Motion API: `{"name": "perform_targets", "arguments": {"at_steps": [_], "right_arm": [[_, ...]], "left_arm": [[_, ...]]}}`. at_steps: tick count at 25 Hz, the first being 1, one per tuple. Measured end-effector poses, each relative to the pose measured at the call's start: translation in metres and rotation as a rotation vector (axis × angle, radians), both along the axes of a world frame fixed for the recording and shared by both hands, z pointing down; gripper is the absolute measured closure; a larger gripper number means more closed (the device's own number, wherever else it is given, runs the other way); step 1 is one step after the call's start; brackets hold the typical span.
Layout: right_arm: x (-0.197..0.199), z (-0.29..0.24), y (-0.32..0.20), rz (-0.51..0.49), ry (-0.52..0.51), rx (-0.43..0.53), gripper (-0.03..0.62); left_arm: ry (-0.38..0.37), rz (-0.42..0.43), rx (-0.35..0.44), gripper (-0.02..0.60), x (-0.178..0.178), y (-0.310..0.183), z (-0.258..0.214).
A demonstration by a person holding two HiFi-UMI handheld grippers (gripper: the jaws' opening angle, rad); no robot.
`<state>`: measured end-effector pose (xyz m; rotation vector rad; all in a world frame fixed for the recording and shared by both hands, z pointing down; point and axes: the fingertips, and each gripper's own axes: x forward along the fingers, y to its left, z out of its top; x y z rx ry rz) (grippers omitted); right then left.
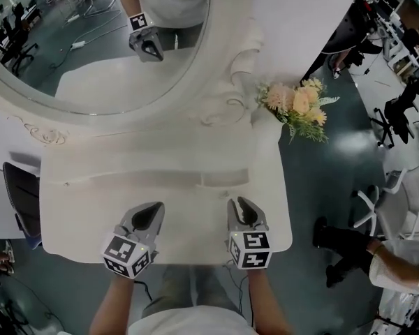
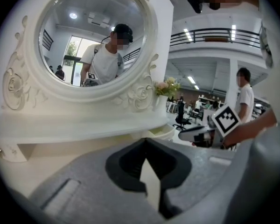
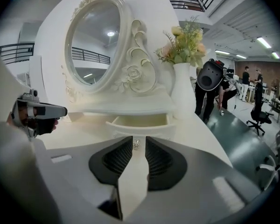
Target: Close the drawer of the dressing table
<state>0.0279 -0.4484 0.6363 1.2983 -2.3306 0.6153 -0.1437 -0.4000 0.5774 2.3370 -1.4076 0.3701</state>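
Left gripper (image 1: 152, 211) hangs over the table (image 1: 91, 215), fingers together and empty. Right gripper (image 1: 243, 208), fingers slightly apart and empty, faces the open drawer (image 3: 139, 121). It should press squarely at the knob (image 3: 136, 144) and push straight in.

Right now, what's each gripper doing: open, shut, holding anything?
Left gripper: shut, holding nothing.
Right gripper: slightly open, empty; the drawer knob shows through the gap, not gripped.
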Motion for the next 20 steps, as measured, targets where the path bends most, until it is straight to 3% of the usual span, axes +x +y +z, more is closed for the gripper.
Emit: {"name": "perform_targets", "arguments": {"at_steps": [20], "right_arm": [[-0.024,0.041,-0.019,0.004,-0.015,-0.047,0.505]], "left_arm": [[0.026,0.031,-0.064,0.583,0.002,-0.016,0.039]]}}
